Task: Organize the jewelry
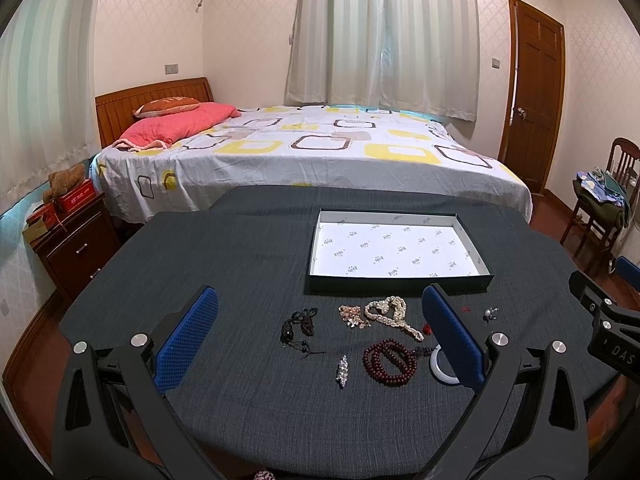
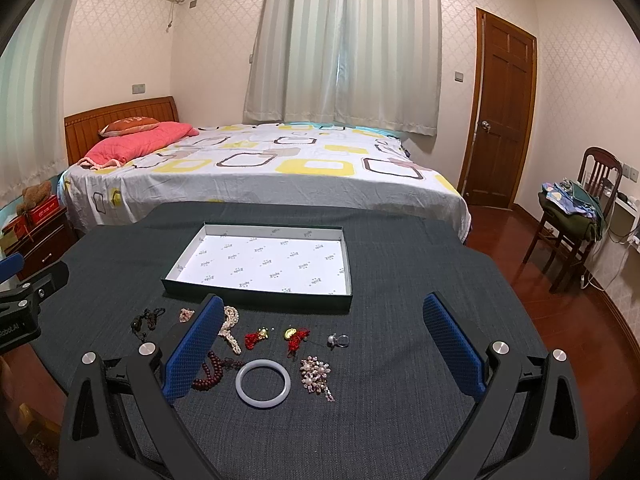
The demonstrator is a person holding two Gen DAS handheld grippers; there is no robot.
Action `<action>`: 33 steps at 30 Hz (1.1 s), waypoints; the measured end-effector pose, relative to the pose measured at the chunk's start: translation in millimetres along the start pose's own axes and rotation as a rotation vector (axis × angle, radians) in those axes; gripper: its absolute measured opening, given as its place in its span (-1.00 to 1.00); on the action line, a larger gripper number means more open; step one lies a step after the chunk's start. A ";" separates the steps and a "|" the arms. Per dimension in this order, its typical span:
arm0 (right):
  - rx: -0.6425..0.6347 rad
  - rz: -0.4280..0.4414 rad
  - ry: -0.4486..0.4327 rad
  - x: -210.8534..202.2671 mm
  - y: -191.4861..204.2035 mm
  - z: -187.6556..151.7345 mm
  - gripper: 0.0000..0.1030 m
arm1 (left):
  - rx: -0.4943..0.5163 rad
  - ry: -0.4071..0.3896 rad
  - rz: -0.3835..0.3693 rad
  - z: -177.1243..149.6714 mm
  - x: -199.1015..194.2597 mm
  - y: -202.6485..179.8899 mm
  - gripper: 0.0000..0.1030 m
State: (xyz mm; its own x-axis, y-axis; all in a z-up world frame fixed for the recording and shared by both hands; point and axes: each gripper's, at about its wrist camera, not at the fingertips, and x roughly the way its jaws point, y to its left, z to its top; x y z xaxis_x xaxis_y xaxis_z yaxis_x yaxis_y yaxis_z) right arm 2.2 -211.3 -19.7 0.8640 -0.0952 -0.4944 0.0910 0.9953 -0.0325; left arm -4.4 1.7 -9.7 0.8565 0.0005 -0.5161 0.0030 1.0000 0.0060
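Both tools are showing the same build: the left gripper (image 1: 320,340) and right gripper (image 2: 322,344) are wearing blue dimpled pads (image 1: 188,340) on black, cut-out plastic arms, with round silver screws (image 2: 500,347) gleaming at the pivots.

Left gripper (image 1: 320,336) spread wide and empty, right gripper (image 2: 324,340) likewise

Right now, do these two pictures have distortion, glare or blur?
Left wrist view: strong fisheye bending, the door bows and corners go dark; the beads stay sharp. Right wrist view: same bending at the table edge; soft even light, no glare on the bangle, box print slightly soft.
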 end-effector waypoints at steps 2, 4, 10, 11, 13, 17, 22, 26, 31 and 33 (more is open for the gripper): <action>-0.001 -0.001 0.000 0.3 0.1 0.0 0.88 | -0.001 0.001 0.000 -0.7 -0.2 -0.1 0.93; -0.001 0.000 0.000 0.6 -0.1 -0.1 0.88 | -0.001 0.001 -0.001 -1.2 0.7 0.2 0.93; -0.001 -0.001 0.000 1.4 0.5 -0.2 0.88 | -0.001 0.003 -0.001 -2.8 0.6 -0.2 0.93; -0.002 0.000 0.001 1.9 0.2 -0.2 0.88 | -0.002 0.005 -0.002 -2.8 1.2 0.1 0.93; -0.001 -0.001 -0.001 1.9 0.3 -0.2 0.88 | -0.003 0.007 -0.004 -5.4 1.2 -0.3 0.93; 0.000 -0.002 -0.001 2.6 -0.6 -0.6 0.88 | -0.004 0.009 -0.005 -8.4 1.3 -0.9 0.93; -0.002 -0.001 0.000 1.7 0.5 1.0 0.88 | -0.002 0.013 -0.010 -8.7 1.5 -1.9 0.93; -0.001 0.000 0.000 1.7 -0.6 1.0 0.88 | 0.001 0.019 -0.013 -6.8 2.0 -2.6 0.93; -0.001 0.004 0.004 3.4 2.5 -1.0 0.88 | 0.003 0.023 -0.014 -7.0 1.5 -2.8 0.93; 0.000 0.006 0.006 6.2 4.4 -2.7 0.88 | 0.003 0.024 -0.013 -8.3 1.0 -3.1 0.93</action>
State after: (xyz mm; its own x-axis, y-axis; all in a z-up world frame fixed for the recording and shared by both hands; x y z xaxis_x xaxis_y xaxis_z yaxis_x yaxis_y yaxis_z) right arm 6.6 -207.5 -25.3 0.8617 -0.0889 -0.4996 0.0855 0.9959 -0.0296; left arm -7.9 -1.4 -17.4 0.8439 -0.0121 -0.5364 0.0153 0.9999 0.0015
